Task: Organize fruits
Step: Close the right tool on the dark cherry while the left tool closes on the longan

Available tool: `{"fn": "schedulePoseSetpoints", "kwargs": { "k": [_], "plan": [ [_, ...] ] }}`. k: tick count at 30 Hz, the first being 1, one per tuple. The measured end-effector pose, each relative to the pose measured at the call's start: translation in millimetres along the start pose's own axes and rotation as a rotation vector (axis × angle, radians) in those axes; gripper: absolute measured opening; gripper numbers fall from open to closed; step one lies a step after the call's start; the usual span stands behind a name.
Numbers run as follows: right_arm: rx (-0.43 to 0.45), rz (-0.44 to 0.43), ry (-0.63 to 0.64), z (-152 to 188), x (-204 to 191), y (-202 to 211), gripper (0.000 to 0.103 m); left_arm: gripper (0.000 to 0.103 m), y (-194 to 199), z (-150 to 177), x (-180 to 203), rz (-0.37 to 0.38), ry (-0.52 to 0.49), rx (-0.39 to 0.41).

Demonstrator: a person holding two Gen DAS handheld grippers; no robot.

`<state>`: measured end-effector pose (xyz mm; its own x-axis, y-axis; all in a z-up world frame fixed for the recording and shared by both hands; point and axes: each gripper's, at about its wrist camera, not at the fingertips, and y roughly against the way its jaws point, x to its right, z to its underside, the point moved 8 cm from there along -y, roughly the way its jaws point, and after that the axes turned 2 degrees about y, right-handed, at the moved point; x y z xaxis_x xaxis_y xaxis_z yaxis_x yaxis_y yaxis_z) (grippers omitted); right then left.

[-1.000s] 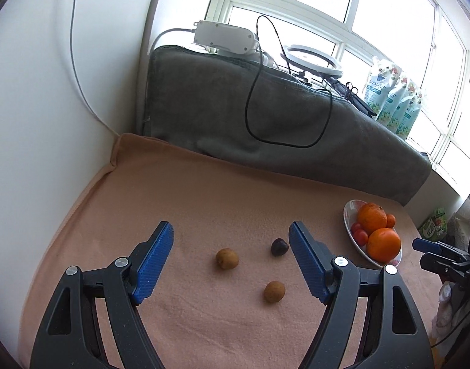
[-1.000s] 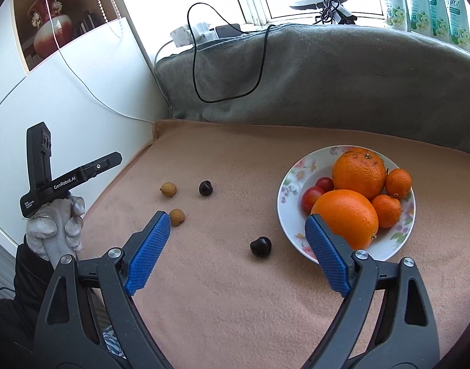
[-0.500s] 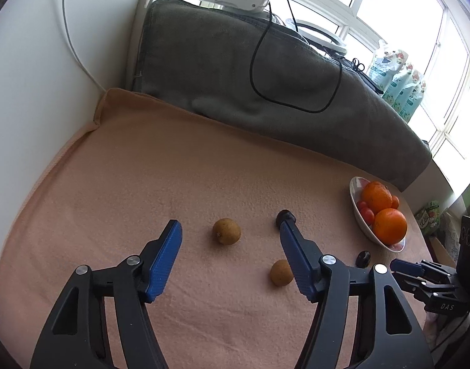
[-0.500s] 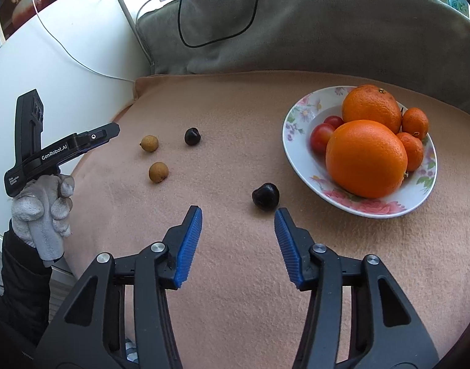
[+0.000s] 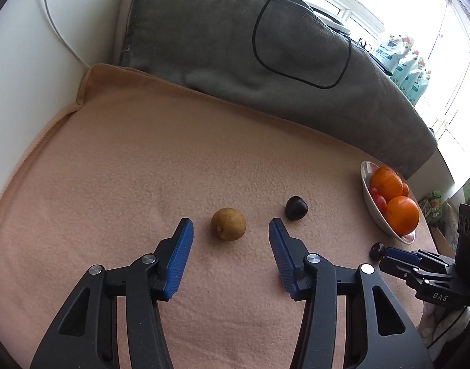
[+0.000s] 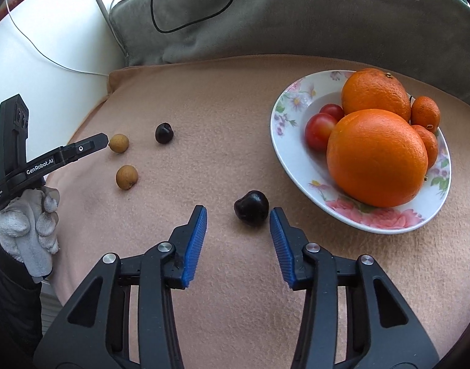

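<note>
A brown longan (image 5: 229,224) lies on the peach cloth just at the tips of my left gripper (image 5: 230,226), whose jaws are closing with a gap on each side of the fruit. My right gripper (image 6: 237,212) is also closing around a dark cherry (image 6: 251,207); its pads (image 6: 276,230) stand close but do not press. A second cherry (image 6: 164,132) and a second longan (image 6: 126,177) lie apart on the cloth. The flowered plate (image 6: 284,141) holds two oranges (image 6: 376,156), small mandarins (image 6: 425,113) and red tomatoes (image 6: 319,129).
A grey padded cover (image 5: 235,46) with a looping black cable (image 5: 296,73) rises behind the cloth. White wall (image 5: 26,61) borders the left side. A gloved hand (image 6: 29,224) holds the left gripper (image 6: 81,149) at the cloth's left edge.
Both grippers have sunk toward the cloth and tilted further down. Their jaws have narrowed a lot. The longan now sits at the left tips, the cherry between the right tips.
</note>
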<state>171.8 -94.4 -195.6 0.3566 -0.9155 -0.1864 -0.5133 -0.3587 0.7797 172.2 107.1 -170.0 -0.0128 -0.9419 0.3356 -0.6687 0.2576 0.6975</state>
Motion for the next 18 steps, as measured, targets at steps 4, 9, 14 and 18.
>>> {"fn": "schedulePoseSetpoints", "kwargs": {
  "k": [4,9,14,18],
  "plan": [
    [-0.008,0.002,-0.003,-0.6,1.8,-3.8,0.041,0.044,-8.0,-1.2,-1.1,-0.002,-0.007,-0.014],
    [-0.015,0.021,0.002,-1.2,5.6,-7.0,0.041,0.039,-15.3,-0.2,-3.5,-0.003,-0.001,-0.028],
    [-0.024,0.029,-0.002,-3.1,8.6,-12.4,0.034,0.036,-19.0,1.3,-4.1,-0.004,-0.001,-0.04],
    [-0.024,0.033,-0.001,-3.9,8.2,-13.8,0.033,0.032,-21.4,0.4,-7.0,-0.012,0.008,-0.048]
  ]
}}
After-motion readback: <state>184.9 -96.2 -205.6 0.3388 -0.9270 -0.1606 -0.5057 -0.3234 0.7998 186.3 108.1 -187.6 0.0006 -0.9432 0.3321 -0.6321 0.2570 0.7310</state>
